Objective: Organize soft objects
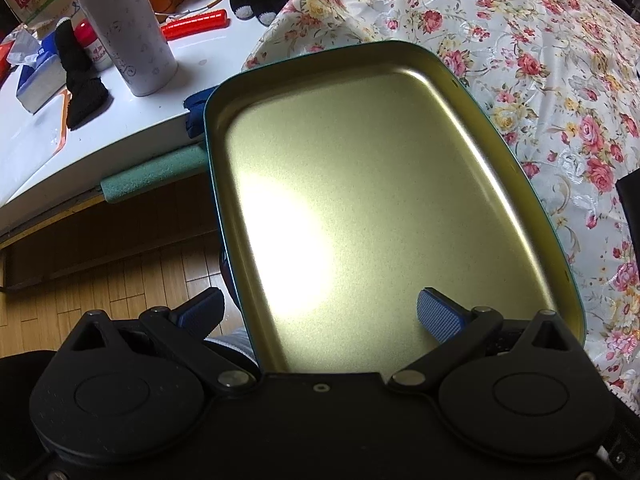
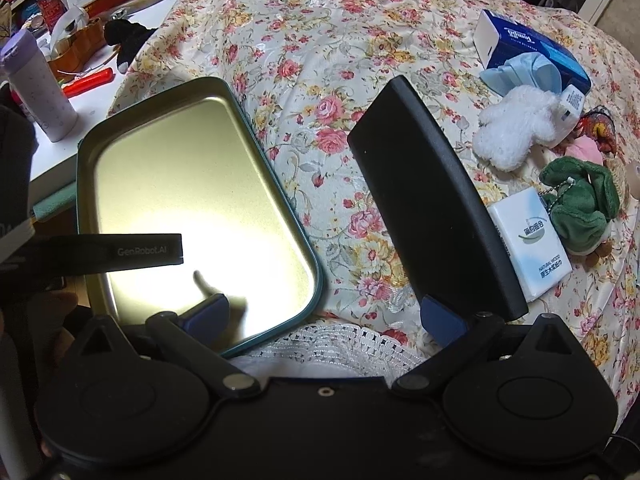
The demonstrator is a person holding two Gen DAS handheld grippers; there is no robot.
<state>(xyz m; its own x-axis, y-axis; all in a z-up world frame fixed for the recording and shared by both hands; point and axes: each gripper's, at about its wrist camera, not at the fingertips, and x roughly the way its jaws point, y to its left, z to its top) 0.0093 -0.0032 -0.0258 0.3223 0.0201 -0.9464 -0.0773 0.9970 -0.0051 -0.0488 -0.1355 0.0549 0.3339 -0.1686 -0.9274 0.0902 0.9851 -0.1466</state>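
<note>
Plush toys, one white [image 2: 516, 124] and one green [image 2: 580, 208], are seen lying on the floral cloth [image 2: 320, 60] well off to the right of the right gripper [image 2: 324, 316], outside its jaws, which are spread wide and hold nothing. Just beside the green toy a white tissue pack [image 2: 528, 240] is seen, and behind the white toy a blue tissue box [image 2: 532, 52]. Between the toys and the jaws a black rectangular lid [image 2: 428, 208] is propped at a tilt, its lower end close by the right finger. To the left an open gold-lined tin tray [image 2: 180, 184] rests on the cloth. The left gripper [image 1: 320, 312] is held over this tray [image 1: 360, 184], jaws wide apart and empty. Beyond, black knitted socks [image 1: 80, 80] and a pale bottle [image 1: 128, 28] stand on the white worktop [image 1: 100, 132].
</note>
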